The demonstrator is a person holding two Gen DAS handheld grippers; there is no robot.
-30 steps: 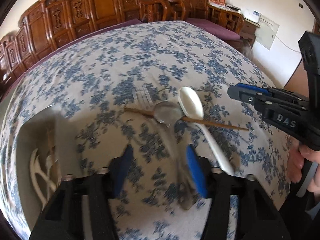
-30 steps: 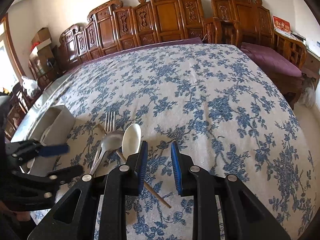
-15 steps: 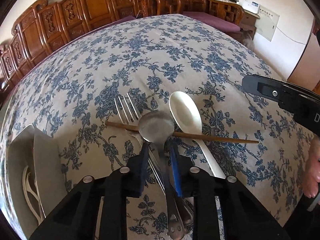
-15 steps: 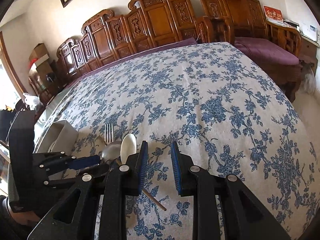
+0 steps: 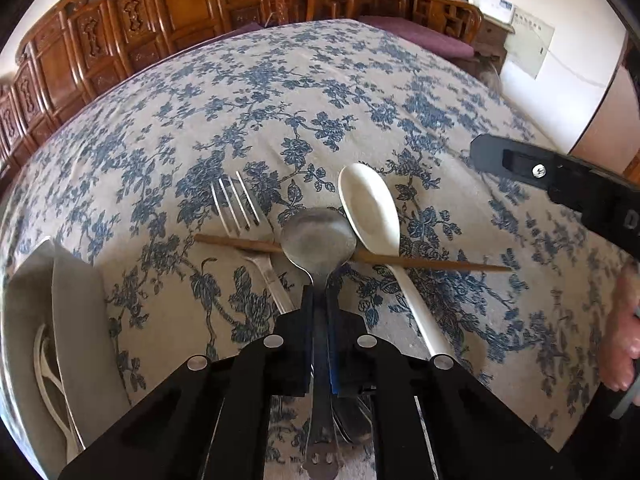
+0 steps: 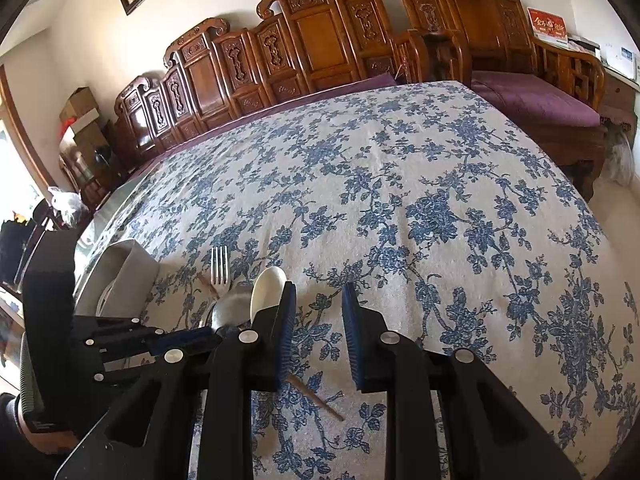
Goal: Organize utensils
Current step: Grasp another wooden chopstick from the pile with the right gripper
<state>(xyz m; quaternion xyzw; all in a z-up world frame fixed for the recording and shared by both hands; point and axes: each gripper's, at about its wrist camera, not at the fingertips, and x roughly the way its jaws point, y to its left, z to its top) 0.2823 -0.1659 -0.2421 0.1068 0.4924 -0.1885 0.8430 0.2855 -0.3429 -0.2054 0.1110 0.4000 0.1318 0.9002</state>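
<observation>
My left gripper (image 5: 320,304) is shut on the handle of a metal spoon (image 5: 318,240), whose bowl lies over a wooden chopstick (image 5: 432,263). A metal fork (image 5: 240,212) lies to its left and a white spoon (image 5: 370,212) to its right, all on the blue-flowered tablecloth. A grey utensil holder (image 5: 76,308) stands at the left. My right gripper (image 6: 318,332) is open and empty, above the cloth just right of the pile. In the right wrist view the left gripper (image 6: 192,338), metal spoon (image 6: 232,310), white spoon (image 6: 266,288), fork (image 6: 220,266) and holder (image 6: 128,276) show at lower left.
Carved wooden chairs (image 6: 312,40) line the table's far edge. A purple-cushioned bench (image 6: 532,100) stands at the right. The right gripper's body (image 5: 568,188) and the hand holding it sit at the right of the left wrist view.
My left gripper has moved in over the metal spoon's handle and closed on it. The right gripper has drawn back a little and stays open.
</observation>
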